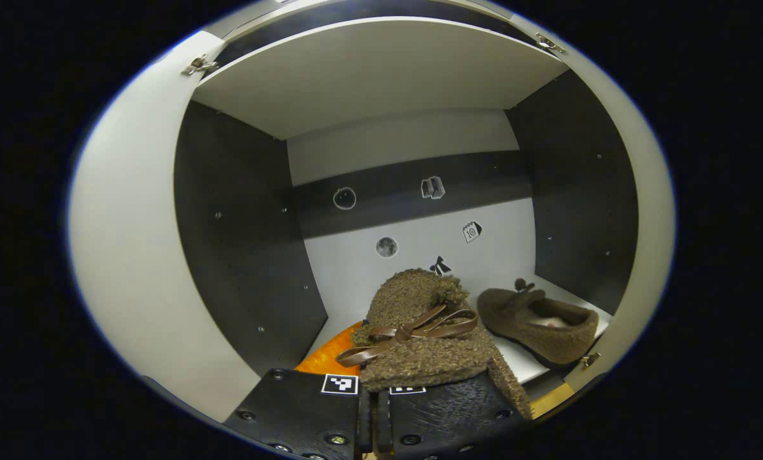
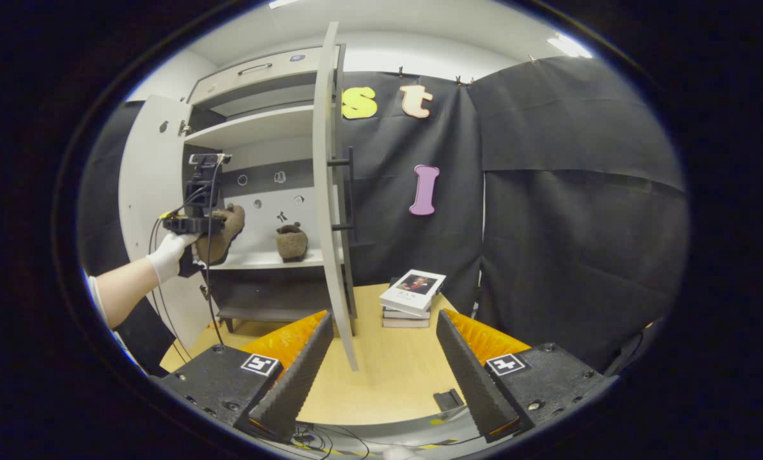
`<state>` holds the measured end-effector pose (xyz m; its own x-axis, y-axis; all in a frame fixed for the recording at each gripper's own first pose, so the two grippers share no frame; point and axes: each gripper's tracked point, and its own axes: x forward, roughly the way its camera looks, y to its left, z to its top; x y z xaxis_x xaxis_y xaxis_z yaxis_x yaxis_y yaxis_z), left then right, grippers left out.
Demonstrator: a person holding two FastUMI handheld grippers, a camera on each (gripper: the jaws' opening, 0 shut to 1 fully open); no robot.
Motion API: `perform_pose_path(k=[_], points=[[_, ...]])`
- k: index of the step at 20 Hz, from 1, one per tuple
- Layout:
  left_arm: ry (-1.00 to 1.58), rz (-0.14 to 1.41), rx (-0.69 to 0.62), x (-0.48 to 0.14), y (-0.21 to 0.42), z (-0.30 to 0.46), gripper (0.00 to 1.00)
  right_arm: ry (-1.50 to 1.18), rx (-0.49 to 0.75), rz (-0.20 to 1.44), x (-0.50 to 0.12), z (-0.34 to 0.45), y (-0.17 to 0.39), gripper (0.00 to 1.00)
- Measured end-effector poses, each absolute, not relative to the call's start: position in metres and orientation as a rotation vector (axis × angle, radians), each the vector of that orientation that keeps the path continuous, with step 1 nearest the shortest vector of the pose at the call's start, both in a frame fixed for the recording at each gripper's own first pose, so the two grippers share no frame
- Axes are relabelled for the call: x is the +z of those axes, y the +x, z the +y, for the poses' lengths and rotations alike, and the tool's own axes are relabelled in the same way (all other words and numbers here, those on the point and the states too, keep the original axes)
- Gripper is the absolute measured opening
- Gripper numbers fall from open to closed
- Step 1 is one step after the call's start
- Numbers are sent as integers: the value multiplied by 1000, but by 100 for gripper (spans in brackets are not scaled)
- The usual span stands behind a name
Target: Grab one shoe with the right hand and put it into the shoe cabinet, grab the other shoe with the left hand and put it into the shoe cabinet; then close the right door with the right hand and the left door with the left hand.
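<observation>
Right gripper view has the shoe cabinet (image 2: 260, 128) standing tall at the left of the frame, both doors swung wide: the left door (image 2: 148, 185) at far left and the right door (image 2: 327, 191) edge-on down the centre, its dark handle facing the booth wall. So neither closing step is done yet. Inside, on the white shelf (image 2: 263, 259), one shoe (image 2: 291, 241) already sits at rest, right of centre of the opening, and I'd call the first half of the shoe work finished. The second shoe (image 2: 223, 233) is at the cabinet's mouth, carried by the left gripper (image 2: 193, 223) in a gloved hand (image 2: 167, 254), just above the shelf's left part and not set down. Left gripper view, from inside the opening, shows it close up: the left gripper's jaws are clamped on that fuzzy brown shoe (image 1: 420, 338) at bottom centre, its ribbon bow on top, with the parked shoe (image 1: 538, 322) lying lower right on the shelf (image 1: 516, 364), apart from it. The right gripper (image 2: 381, 358) hangs out over the wooden table (image 2: 388, 370), jaws spread and holding nothing. A small stack of books (image 2: 410, 297) rests on the table right of the right door. Left to do, by my read: lower and release this shoe, then shut the right door, then the left.
</observation>
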<state>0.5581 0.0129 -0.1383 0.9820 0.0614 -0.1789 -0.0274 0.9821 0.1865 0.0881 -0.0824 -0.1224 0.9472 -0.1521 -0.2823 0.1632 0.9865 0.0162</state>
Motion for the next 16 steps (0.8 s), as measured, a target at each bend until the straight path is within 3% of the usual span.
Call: perform_pose_path(k=[7, 16], points=[[193, 262, 28, -173, 625, -5, 12, 18, -215, 304, -124, -103, 79, 100], [162, 531, 4, -260, 664, -2, 12, 21, -269, 365, -138, -118, 71, 100]])
